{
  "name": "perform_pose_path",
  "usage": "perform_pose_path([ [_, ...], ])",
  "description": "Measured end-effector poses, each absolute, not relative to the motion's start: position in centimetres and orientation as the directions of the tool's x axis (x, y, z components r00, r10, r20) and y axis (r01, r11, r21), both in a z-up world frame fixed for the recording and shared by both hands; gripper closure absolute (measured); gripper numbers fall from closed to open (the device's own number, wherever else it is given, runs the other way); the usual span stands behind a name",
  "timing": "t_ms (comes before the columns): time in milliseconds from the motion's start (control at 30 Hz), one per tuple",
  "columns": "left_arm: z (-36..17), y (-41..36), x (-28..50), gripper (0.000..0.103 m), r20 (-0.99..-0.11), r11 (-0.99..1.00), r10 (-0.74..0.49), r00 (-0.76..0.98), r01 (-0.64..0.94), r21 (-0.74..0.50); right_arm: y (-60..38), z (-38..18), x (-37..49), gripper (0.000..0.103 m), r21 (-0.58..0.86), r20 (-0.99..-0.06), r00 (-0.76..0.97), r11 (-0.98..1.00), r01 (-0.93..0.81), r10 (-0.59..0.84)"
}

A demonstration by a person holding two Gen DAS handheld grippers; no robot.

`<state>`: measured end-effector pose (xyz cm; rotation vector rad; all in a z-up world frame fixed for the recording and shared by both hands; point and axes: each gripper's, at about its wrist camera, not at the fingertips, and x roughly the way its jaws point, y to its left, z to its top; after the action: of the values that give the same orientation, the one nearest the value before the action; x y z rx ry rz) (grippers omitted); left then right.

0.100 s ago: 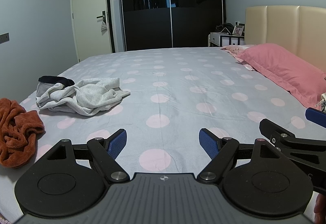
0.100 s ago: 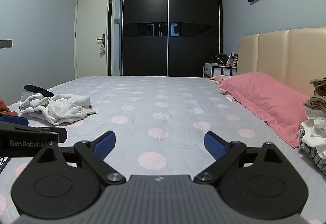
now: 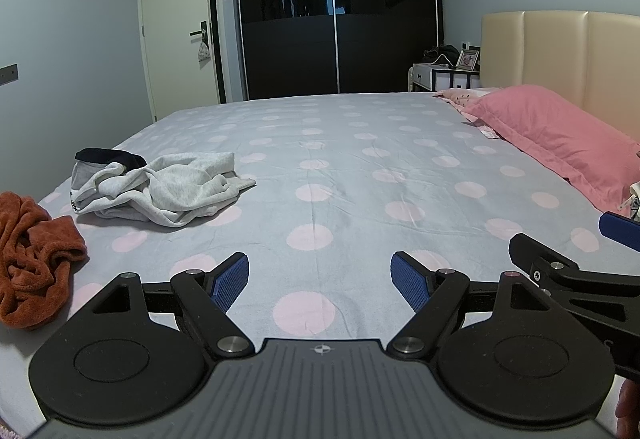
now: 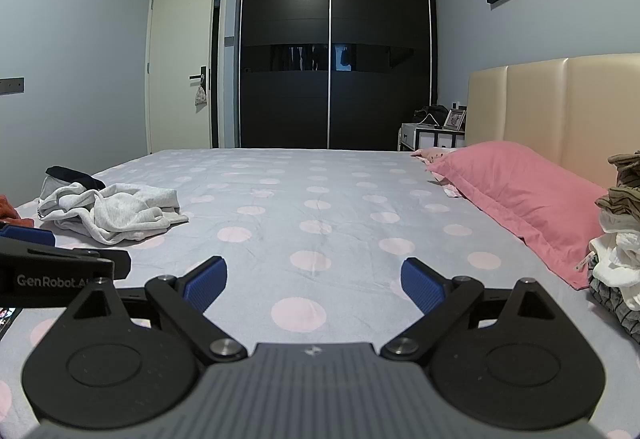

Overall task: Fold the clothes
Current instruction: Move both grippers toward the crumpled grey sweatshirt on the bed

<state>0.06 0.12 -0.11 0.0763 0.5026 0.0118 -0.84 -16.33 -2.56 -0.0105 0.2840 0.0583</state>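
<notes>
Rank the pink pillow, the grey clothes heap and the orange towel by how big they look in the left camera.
1. pink pillow
2. grey clothes heap
3. orange towel, cut off by the frame edge and nearest the camera, so unsure.

The room looks dim and a bit blue, with soft, even light. Shadows are faint. The dark shiny closet doors [image 4: 332,51] show a pale glare across the middle. Both pictures are sharp, not blurry. The edges bend round like a fishbowl, so walls curve, and the corners go black.
</notes>
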Motion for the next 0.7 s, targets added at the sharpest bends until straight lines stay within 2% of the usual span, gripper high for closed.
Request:
perform_pose_path([
  [433,0.18,-0.41,-0.44,0.025,-0.452,0.997,0.043,0.891,-0.007,0.08,-16.45,-3.0,-0.86,0.008,-0.003,-0.283,0.957,0.998,-0.057,0.054],
  [700,0.35,0.27,-0.37,0.025,-0.46,0.999,0.039,0.887,-0.026,0.035,-16.63,-2.69,-0.93,0.008,0.0,-0.282,0.958,0.998,-0.057,0.055],
])
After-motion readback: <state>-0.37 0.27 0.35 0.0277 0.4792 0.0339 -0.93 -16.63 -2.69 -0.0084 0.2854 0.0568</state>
